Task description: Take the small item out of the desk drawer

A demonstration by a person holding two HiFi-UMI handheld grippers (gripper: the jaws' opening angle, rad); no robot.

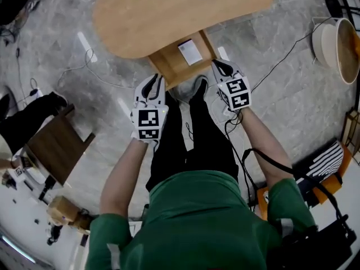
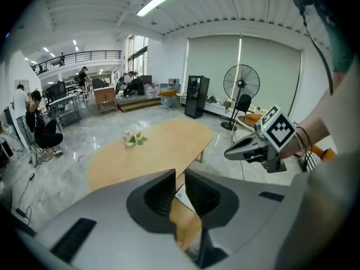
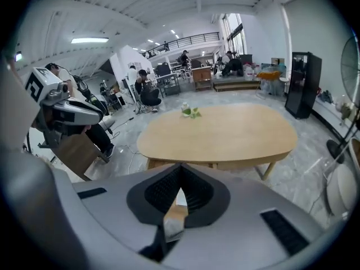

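Approach step: the small white flat item (image 1: 190, 52) lies in the open light-wood drawer (image 1: 169, 67), top centre; my right tongs (image 1: 220, 67) are together, left tongs (image 1: 155, 84) barely apart, both empty, so next I open and reach in.

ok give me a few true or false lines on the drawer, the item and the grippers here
1. The wooden drawer under the light wooden oval table is pulled open. True.
2. The small white rectangular item lies inside that drawer. True.
3. The right gripper is clamped on the white item. False: its jaws are together with nothing between them, and the item lies in the drawer.
4. The table top is bare. False: a small green plant in a white pot stands on it.
5. The person wears a red top. False: the top is green.
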